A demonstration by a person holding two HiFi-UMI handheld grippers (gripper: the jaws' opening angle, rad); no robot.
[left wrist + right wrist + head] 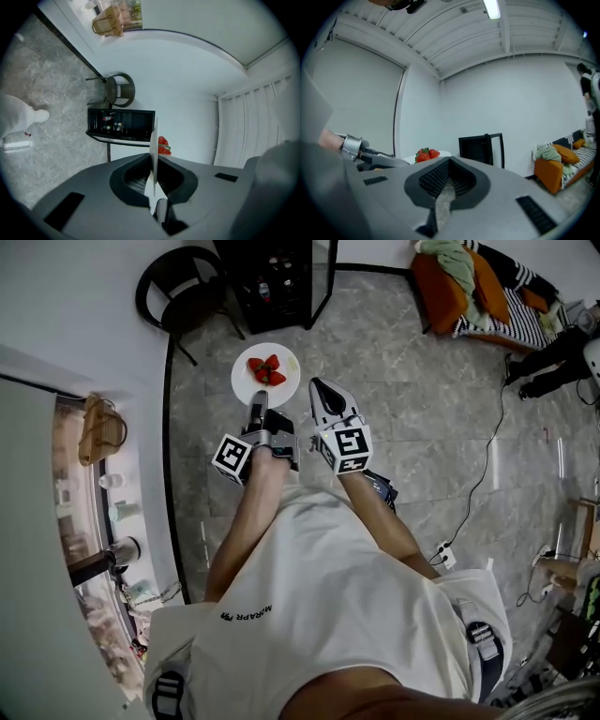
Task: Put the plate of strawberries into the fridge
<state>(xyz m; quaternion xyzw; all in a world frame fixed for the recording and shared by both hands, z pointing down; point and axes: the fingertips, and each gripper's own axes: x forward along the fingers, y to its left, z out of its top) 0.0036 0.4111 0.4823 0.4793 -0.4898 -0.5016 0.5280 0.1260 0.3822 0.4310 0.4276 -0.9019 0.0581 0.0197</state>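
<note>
Head view: left gripper (257, 401) fingers clamp the plate (284, 390) rim, strawberries (266, 370) aboard, held over the floor (403, 381). Fridge (272, 282) ahead, door open.
Left gripper view: plate edge-on between fingers.
Right gripper view: right gripper (449, 164) fingers together, empty.
Insertion still to do.

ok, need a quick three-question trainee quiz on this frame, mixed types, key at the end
1. True or false: the black fridge has its door shut.
2. Which tongs clamp the plate by its rim? A left, B right, C both.
3. Fill in: the plate carries ____.

Key
1. False, the door stands open.
2. A. The left tongs pinch the rim; the right tongs are shut on nothing.
3. strawberries
</note>
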